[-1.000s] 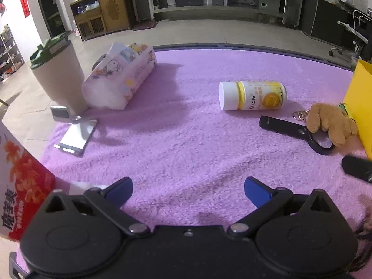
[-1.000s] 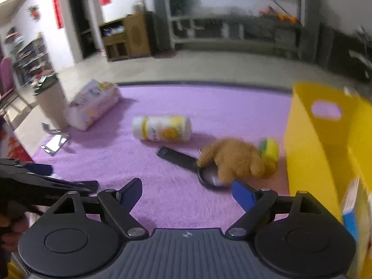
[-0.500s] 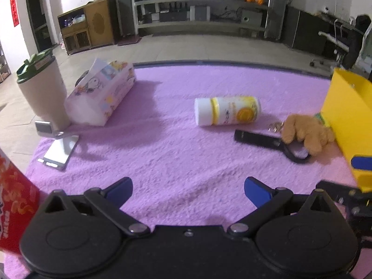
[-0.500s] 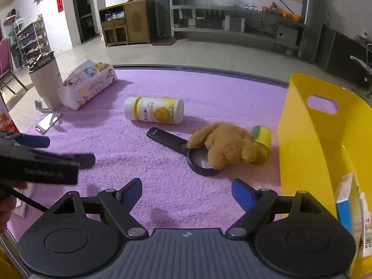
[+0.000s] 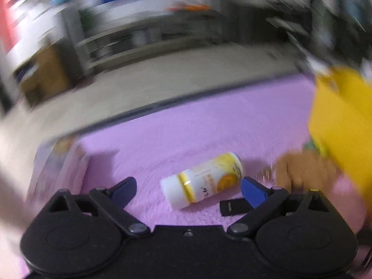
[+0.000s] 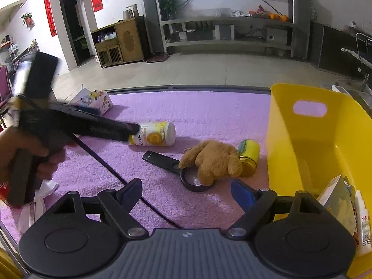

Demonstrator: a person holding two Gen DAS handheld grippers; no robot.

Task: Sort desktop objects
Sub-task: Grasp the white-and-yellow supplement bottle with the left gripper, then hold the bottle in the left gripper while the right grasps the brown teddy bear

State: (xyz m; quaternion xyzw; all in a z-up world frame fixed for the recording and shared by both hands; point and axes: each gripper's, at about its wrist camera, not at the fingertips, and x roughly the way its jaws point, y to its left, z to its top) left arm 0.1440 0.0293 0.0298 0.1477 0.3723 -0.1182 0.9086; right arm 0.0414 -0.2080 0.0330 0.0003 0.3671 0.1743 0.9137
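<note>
Inventory, relative to the yellow bin (image 6: 302, 144): I counted a box (image 6: 337, 200) and tube (image 6: 363, 230) inside; outside lay pill bottle (image 5: 202, 181), magnifier (image 6: 176, 167), plush bear (image 6: 214, 160), yellow jar (image 6: 248, 155). Left hand-held gripper (image 5: 188, 188), closing slightly, bracketed the bottle untouched; right hand-held gripper (image 6: 186, 190) was spread, empty.

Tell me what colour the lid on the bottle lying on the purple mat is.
White. The bottle shows most sharply in the right wrist view.

Readable text: little, mostly blurred

Bottle (image 6: 152, 136) on its side mid-mat: dark handwritten-style characters on yellow label, unreadable. Red banners (image 6: 49, 14) on back wall: Chinese characters, too small. White tube (image 6: 363, 223) in yellow bin: red "伟".
</note>
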